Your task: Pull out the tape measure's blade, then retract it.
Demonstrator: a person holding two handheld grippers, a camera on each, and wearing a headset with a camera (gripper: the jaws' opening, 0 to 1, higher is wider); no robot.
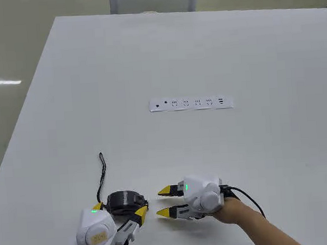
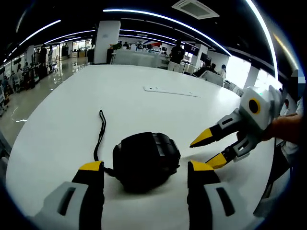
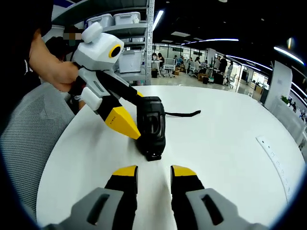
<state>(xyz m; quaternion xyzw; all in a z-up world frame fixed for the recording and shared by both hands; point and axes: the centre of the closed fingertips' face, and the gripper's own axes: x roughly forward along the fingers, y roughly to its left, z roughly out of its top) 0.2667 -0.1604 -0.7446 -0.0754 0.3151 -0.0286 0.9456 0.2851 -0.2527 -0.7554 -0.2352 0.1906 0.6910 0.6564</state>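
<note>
The black tape measure (image 1: 126, 201) lies on the white table (image 1: 175, 54) near its front edge, blade not pulled out. Its black wrist strap (image 1: 102, 177) trails away from it. My left gripper (image 1: 120, 211) is open, with a yellow-tipped jaw on each side of the tape measure (image 2: 146, 160) and a small gap on both sides. My right gripper (image 1: 164, 202) is open just to the right, tips pointing at the case (image 3: 152, 127) from a short distance, with nothing between them. In the right gripper view, a left gripper finger (image 3: 122, 122) rests beside the case.
A white power strip (image 1: 191, 103) lies flat at the table's middle. A chair back (image 1: 152, 0) stands beyond the far edge. The table's left edge runs close to my left gripper.
</note>
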